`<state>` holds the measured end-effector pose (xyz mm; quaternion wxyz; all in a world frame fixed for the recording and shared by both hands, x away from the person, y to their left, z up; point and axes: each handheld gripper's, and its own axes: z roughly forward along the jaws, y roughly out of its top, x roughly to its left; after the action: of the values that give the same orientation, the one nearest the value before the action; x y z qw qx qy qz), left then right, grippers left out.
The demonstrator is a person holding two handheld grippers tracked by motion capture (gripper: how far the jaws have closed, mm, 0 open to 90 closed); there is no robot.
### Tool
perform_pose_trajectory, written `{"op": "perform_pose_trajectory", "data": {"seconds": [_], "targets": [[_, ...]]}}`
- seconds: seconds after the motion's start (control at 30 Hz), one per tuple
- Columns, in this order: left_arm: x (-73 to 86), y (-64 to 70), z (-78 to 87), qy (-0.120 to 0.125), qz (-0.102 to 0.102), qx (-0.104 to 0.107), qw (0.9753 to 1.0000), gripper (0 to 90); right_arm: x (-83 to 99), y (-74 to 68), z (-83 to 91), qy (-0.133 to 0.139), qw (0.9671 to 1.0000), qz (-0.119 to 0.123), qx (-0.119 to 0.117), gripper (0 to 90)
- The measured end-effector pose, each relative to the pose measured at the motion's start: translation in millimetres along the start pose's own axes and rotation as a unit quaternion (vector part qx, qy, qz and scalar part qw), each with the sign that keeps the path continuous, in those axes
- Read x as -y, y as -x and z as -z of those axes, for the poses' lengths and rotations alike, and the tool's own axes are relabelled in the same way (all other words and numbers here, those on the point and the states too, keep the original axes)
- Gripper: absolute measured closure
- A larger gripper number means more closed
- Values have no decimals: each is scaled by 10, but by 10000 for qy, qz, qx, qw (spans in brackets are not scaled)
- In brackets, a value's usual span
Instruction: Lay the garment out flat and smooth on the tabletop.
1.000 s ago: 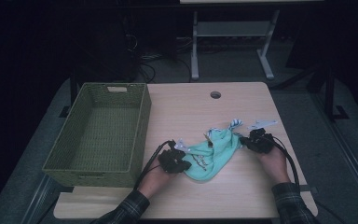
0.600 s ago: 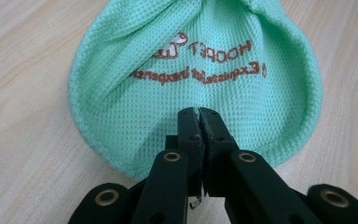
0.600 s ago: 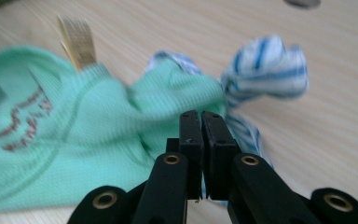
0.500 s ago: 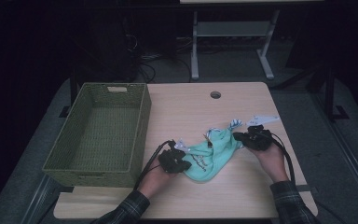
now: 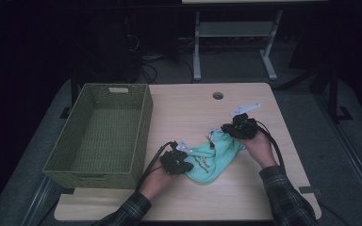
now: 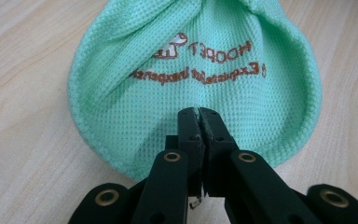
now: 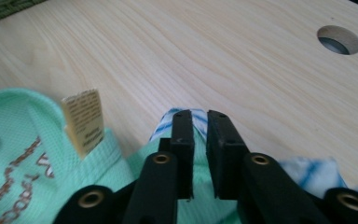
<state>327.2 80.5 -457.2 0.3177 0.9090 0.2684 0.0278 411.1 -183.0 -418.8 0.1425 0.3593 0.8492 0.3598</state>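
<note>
Closest to the person, the left gripper has its 2 jaws pressed together, pinching the near edge of the mint-green cloth (brown stitched lettering sits just past the tips). The cloth lies bunched on the table between both tools. At its far end the right gripper has jaws almost together on a blue-striped bit of fabric, a tan label beside them. Left of the left gripper stands the green basket.
</note>
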Motion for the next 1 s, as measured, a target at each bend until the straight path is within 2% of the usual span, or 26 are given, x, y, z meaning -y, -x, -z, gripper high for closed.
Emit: {"op": "perform_pose_trajectory", "data": {"seconds": [0.03,0.13,0.2,0.4,0.43,0.57,0.67,0.7,0.8,0.83,0.87,1.0], "targets": [[0,-3,-1,3,1,7,10000,875,-50,8,-81,-87,9999,60,-11,776],[2,-1,-5,30,73,43,10000,875,-101,21,-169,-215,9998,14,-56,741],[1,0,-4,24,67,39,10000,875,-112,32,-226,-197,9998,11,-22,723],[-1,-4,-6,22,34,47,10000,875,-123,29,-379,-432,9990,-85,-82,681],[-4,-12,-1,-22,-44,40,10000,875,-132,26,-436,-556,9984,-32,-47,664],[-5,-9,-1,-28,-29,50,10000,875,-134,25,-543,-748,9971,-66,-90,645],[-6,-7,-2,-27,-30,46,10000,875,-126,15,-596,-908,9958,-67,-110,654],[-7,-6,-2,-38,-33,40,10000,875,-102,9,-644,-956,9954,-7,-65,687],[-10,-4,-2,-38,-40,35,10000,876,-107,7,-637,-967,9953,-73,-61,734],[-10,-2,-3,-37,-48,28,10000,876,-107,8,-637,-962,9953,-65,-34,795],[-11,-1,-3,-38,-51,22,10000,876,-107,10,-637,-960,9954,-69,-22,811],[-11,3,-4,-37,-56,20,10000,876,-115,24,-622,-892,9960,-97,43,824]]}}
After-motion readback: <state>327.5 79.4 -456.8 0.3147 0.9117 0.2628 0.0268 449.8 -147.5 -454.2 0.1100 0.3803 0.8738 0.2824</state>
